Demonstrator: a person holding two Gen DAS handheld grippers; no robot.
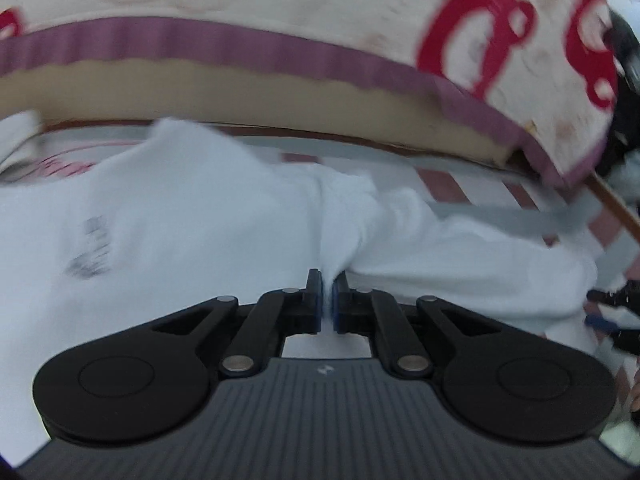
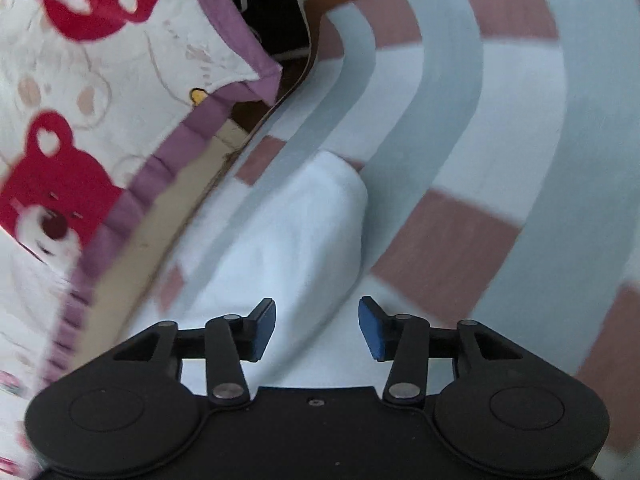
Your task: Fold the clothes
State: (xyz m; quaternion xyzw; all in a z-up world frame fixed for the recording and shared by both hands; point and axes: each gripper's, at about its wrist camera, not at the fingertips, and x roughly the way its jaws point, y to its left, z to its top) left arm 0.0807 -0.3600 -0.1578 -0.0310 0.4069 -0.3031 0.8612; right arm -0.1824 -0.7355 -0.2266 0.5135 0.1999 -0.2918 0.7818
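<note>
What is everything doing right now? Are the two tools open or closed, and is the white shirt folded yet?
Left tool: shut, pinching a fold of the white garment.
Right tool: open, holding nothing, with white cloth under it.
White garment: rumpled and bunched, not neatly folded yet.
Checked sheet: spread flat under the garment.
Bear-print mattress cover: lying beside the sheet, purple edge showing.

The dark print (image 1: 90, 248) on the white garment (image 1: 180, 220) is being smeared past reading. The garment is being cut off at the left edge. The bear-print cover (image 2: 60, 184) is being blurred.
</note>
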